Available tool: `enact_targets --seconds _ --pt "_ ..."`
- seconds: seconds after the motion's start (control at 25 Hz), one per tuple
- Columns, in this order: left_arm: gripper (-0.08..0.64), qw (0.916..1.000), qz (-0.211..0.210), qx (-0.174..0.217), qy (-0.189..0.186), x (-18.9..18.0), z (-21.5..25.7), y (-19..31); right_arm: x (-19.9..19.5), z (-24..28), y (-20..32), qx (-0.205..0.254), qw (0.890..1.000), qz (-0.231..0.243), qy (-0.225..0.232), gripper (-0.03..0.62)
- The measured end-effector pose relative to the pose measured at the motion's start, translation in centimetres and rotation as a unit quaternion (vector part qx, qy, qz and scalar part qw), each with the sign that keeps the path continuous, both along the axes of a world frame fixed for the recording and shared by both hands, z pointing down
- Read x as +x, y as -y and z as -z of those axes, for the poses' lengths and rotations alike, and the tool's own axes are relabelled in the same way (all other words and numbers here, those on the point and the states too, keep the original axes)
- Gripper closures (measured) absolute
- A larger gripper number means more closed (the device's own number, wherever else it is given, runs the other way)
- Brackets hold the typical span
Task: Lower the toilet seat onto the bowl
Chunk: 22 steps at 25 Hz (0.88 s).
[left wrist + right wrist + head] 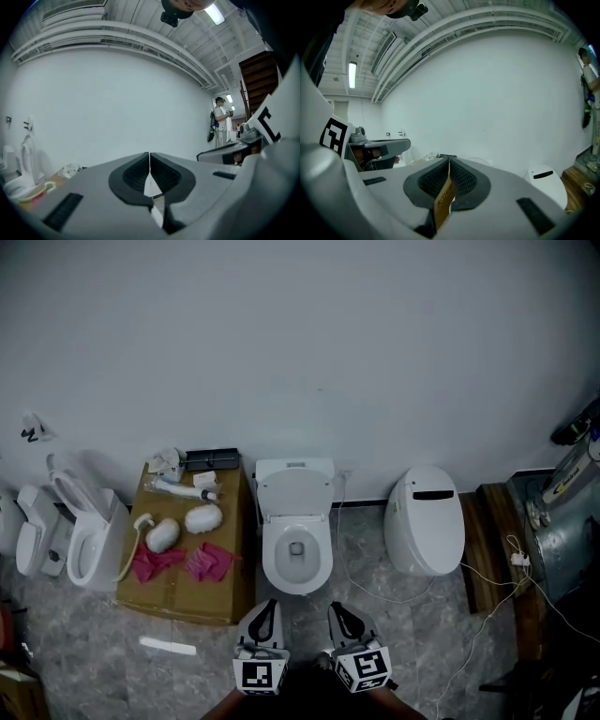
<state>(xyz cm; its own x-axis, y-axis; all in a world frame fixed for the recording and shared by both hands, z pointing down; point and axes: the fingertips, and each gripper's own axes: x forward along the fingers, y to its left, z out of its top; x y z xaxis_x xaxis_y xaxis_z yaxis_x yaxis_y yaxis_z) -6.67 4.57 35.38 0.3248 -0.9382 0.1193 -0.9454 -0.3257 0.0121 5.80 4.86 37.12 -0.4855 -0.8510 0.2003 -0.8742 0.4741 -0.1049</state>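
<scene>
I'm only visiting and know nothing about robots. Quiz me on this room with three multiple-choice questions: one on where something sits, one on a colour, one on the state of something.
1. In the head view, where is the cardboard box?
A. Left of the middle toilet
B. Right of it
C. On its lid

2. What colour are the two crumpled cloths on the box?
A. Blue
B. Pink
C. Green

3. How do the two grippers' jaws stand?
A. Wide apart
B. Clamped on the toilet
C. Shut, holding nothing

Answers:
1 A: the cardboard box lies left of the middle toilet.
2 B: both cloths are pink.
3 C: the left gripper and right gripper have their tips together, short of the toilet.
</scene>
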Motion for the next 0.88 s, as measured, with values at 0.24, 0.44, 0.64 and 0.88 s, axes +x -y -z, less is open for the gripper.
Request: enact_targets --seconds 0.24,0.44,0.64,0.88 --pt "0.546 0.9999 0.002 -0.007 0.015 -1.1 -0.3 -0.4 -0.6 -0.2 -0.5 -0.003 1.000 -0.004 -0.001 0.565" --pt "0.546 0.9999 0.004 0.011 0.006 -1.6 0.2 -0.5 -0.6 -0.2 -0.8 -0.004 1.000 -0.007 -0.001 0.565" --pt "0.546 0.9999 0.003 0.000 0.010 -2.3 -0.3 -0.3 -1.0 -0.1 -0.7 -0.002 1.000 -0.010 -0.001 0.565" --pt "0.547 0.9999 -0.006 -0.001 0.011 -2.1 -0.2 -0.4 -1.4 -0.2 -0.7 -0.003 1.000 -0.010 -0.005 0.565"
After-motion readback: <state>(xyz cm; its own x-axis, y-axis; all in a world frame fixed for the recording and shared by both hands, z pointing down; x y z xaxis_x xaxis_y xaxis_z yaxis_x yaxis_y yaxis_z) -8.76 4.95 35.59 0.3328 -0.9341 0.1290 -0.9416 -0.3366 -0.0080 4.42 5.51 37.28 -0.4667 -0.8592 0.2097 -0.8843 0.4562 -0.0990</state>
